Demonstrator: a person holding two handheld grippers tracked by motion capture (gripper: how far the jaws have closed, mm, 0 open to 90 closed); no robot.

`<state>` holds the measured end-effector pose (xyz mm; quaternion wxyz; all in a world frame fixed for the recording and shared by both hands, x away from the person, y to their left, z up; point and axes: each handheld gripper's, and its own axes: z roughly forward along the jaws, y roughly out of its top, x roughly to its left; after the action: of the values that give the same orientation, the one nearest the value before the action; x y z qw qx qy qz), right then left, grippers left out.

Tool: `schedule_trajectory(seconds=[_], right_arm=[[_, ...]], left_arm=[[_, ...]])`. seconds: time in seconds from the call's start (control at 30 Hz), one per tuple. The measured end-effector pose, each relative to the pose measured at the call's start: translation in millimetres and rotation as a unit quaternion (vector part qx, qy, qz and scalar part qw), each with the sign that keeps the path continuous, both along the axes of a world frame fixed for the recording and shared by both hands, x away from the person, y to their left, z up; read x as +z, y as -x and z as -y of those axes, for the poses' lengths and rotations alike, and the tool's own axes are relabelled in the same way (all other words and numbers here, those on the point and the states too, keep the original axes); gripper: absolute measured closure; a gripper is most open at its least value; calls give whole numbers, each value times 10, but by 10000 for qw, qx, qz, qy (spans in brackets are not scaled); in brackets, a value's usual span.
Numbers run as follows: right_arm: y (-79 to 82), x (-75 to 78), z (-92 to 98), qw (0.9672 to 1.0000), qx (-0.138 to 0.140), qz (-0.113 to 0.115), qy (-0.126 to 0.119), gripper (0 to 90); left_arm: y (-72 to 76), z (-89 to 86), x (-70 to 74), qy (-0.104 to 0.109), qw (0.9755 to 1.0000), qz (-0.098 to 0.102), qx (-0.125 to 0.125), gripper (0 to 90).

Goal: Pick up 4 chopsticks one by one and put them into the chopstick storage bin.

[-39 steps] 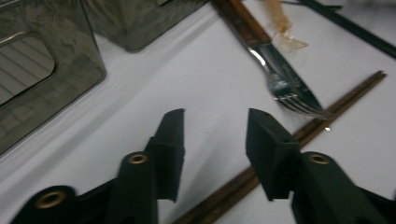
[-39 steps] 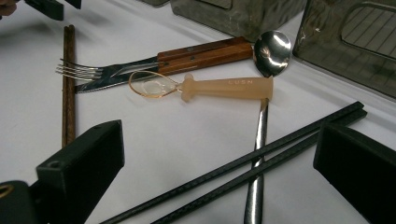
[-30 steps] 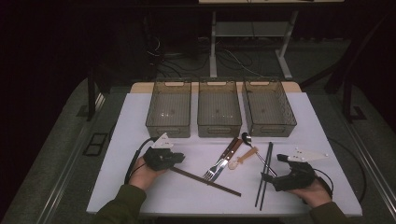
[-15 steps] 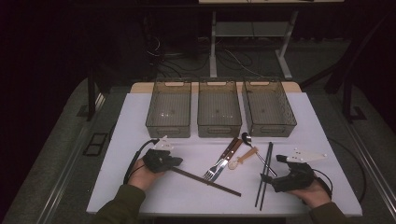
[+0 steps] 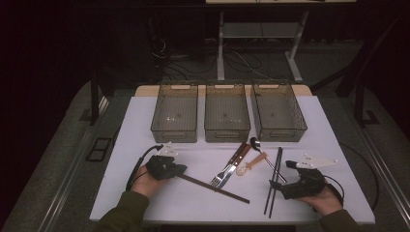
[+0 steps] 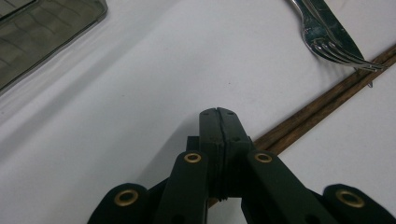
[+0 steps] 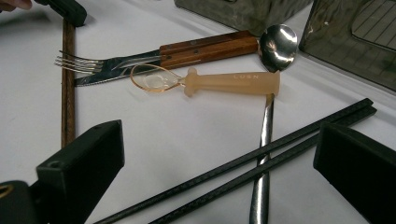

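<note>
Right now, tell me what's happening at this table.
A person sits at a white table with a gripper in each hand. The left gripper has its jaws closed beside the end of a pair of brown chopsticks; I can't tell whether it pinches them. The right gripper is open, its jaws either side of a pair of black chopsticks lying across a metal spoon. A fork, a knife and a small orange spoon lie nearby. Three bins stand behind, apparently empty.
</note>
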<state>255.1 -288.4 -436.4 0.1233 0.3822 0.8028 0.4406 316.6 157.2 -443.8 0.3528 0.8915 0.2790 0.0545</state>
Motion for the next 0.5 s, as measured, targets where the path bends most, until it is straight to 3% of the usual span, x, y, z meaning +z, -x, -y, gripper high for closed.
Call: schedule_trajectory(seconds=[0.4,0.5], right_arm=[[2,-2,-3,10000,-4,-36,8,16],[1,-3,-2,10000,1,-27,9,16]], left_arm=[[29,-24,8,-45,10000,-18,8,894],[30,-29,25,-46,9999,97,28,854]])
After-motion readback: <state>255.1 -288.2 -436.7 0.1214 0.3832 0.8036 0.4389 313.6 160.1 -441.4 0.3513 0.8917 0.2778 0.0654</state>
